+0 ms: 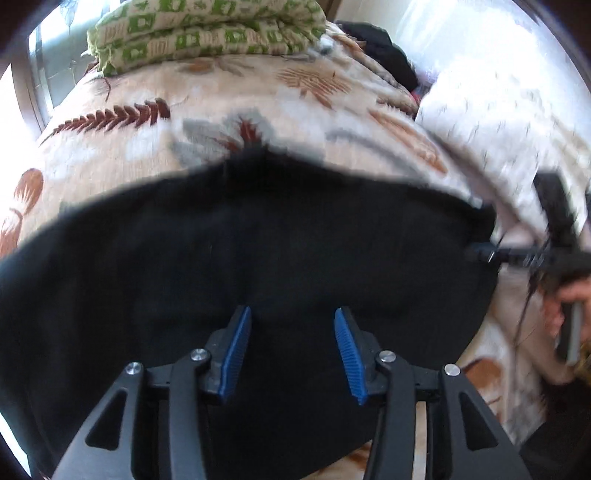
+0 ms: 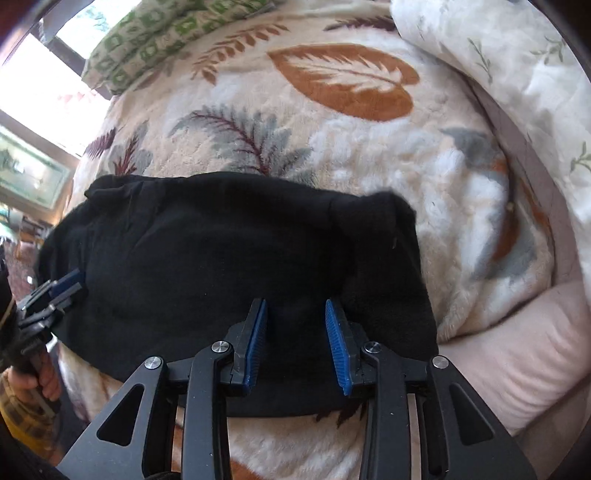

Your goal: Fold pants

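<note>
Setting: a bed covered by a cream blanket (image 2: 369,155) printed with orange, grey and dark red leaves.
Pants: black pants (image 2: 229,266) lie flat on the blanket as a compact, roughly rectangular bundle, apparently already folded at least once. In the left wrist view the same pants (image 1: 258,240) fill the lower middle of the picture.
Left gripper: the left gripper (image 1: 293,354) hovers over the near edge of the pants, its blue-padded fingers spread apart with only dark cloth showing between them. It grips nothing. From the right wrist view, it (image 2: 55,291) sits at the left end of the bundle, whether touching cannot be told.
Right gripper: the right gripper (image 2: 295,343) is also spread, holding nothing, above the near edge toward the bundle's right end. From the left wrist view it (image 1: 517,254) appears blurred at the far right edge of the pants.
Why placed so: one gripper at each end suggests the person is ready to pinch both ends together, so the next fold lifts evenly.
Surroundings: a green and cream patterned cloth (image 1: 207,33) is piled at the far end of the bed; a white quilt (image 2: 498,74) with small sprigs lies bunched to the right.
</note>
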{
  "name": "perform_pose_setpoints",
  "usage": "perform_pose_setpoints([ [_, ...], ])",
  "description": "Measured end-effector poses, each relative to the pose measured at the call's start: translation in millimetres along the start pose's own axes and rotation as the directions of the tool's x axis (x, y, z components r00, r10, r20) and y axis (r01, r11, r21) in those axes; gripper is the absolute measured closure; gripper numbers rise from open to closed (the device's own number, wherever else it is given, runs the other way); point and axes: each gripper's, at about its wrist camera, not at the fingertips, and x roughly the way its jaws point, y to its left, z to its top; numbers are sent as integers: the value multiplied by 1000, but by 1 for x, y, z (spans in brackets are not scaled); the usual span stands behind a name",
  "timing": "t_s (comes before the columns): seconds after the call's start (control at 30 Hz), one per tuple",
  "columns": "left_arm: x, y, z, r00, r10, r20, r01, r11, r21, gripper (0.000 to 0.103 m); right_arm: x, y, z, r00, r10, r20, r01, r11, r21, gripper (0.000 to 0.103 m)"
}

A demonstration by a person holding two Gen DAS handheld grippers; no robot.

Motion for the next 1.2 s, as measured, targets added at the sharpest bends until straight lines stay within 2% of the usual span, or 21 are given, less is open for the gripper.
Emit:
perform_pose_setpoints([
  [0.03, -2, -3, -3, 1000, 14, 20, -14, 1000, 19, 53, -1, 0, 1, 1000, 1, -3, -1, 1000, 10, 70],
  [0.13, -5, -13, 2, 998, 57, -2, -57, 998, 24, 51, -17, -2, 5, 1000, 26, 11, -27, 999, 40, 69],
  [0.2, -12, -22, 5, 1000, 22, -2, -22, 1000, 6, 51, -35, -6, 11, 998, 34, 51, -36, 999, 39, 64],
  [0.3, -19, -46, 5, 1000, -21, 16, 20, 999, 34, 51, -55, -19, 18, 996, 38, 84, -44, 997, 64, 50],
  [0.47, -4, -93, 16, 996, -86, -35, 89, 991, 98, 51, -64, -40, 22, 995, 32, 92, -41, 995, 91, 49],
  [0.6, 23, -119, 28, 992, -95, -84, 104, 988, 110, 51, -50, -47, 20, 997, 34, 69, -38, 998, 58, 46],
  [0.7, 44, -126, 25, 988, -77, -135, 92, 990, 109, 51, -29, -48, 19, 1000, 26, 11, -27, 999, 27, 46],
  [0.73, 46, -127, 23, 991, -71, -115, 85, 989, 122, 51, -19, -48, 19, 999, 27, -18, -27, 999, 20, 46],
  [0.8, 45, -130, 20, 991, -89, -104, 103, 985, 136, 43, -6, -48, 19, 997, 47, -64, -47, 999, 11, 46],
  [0.93, 41, -136, 24, 992, -73, -101, 88, 984, 155, 44, 5, -44, 19, 992, 79, -94, -81, 997, -18, 37],
  [1.07, 32, -141, 39, 996, -84, -41, 89, 987, 130, 44, 5, -46, 20, 989, 104, -102, -105, 994, -11, 39],
  [1.2, 42, -142, 43, 998, -31, -52, 38, 991, 131, 48, 2, -50, 20, 984, 125, -126, -128, 992, -16, 50],
])
